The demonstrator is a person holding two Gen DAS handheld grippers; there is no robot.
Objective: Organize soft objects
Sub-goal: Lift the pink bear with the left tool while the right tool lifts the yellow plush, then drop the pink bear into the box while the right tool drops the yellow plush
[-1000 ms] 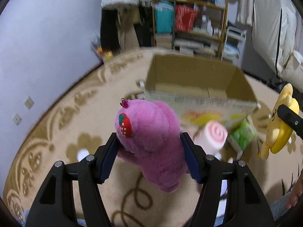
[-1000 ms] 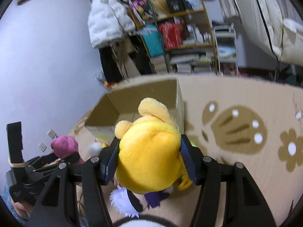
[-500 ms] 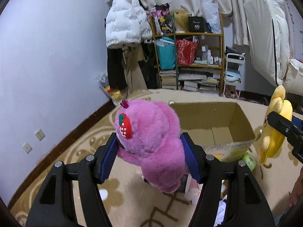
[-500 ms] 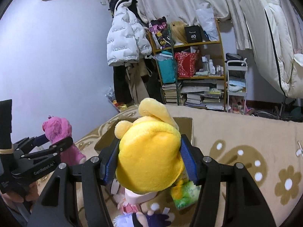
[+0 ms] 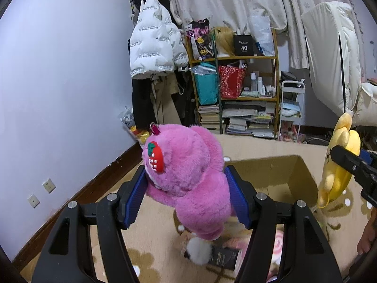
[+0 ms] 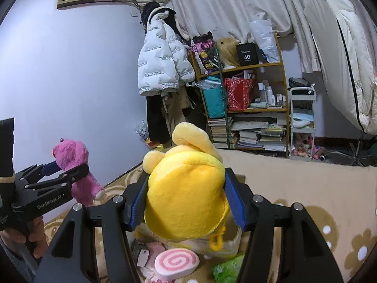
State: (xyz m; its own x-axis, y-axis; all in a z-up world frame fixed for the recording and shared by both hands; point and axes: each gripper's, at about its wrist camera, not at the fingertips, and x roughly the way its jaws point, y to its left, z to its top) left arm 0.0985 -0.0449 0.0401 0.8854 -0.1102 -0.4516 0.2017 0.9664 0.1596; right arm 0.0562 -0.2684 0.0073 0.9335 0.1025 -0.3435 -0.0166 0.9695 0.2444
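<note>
My left gripper [image 5: 186,195] is shut on a pink plush bear [image 5: 188,179] with a strawberry on its ear, held in the air above the carpet; it also shows in the right wrist view [image 6: 77,172]. My right gripper [image 6: 186,202] is shut on a yellow plush toy [image 6: 186,188], also held up; it shows at the right edge of the left wrist view [image 5: 339,165]. An open cardboard box [image 5: 282,176] stands on the carpet just beyond and below both toys. A pink swirl-roll plush [image 6: 176,263] lies on the floor below.
Loose items lie on the patterned carpet [image 6: 318,188] in front of the box: a green packet [image 6: 226,271], a small black box [image 5: 223,257], a white pom-pom [image 5: 198,251]. A cluttered shelf [image 5: 238,89], hanging white jacket [image 5: 153,47] and white trolley [image 5: 292,108] line the far wall.
Both grippers have lifted and tilted up with their toys: the view went from looking down at the box and floor to looking across the room. The grips are unchanged.
</note>
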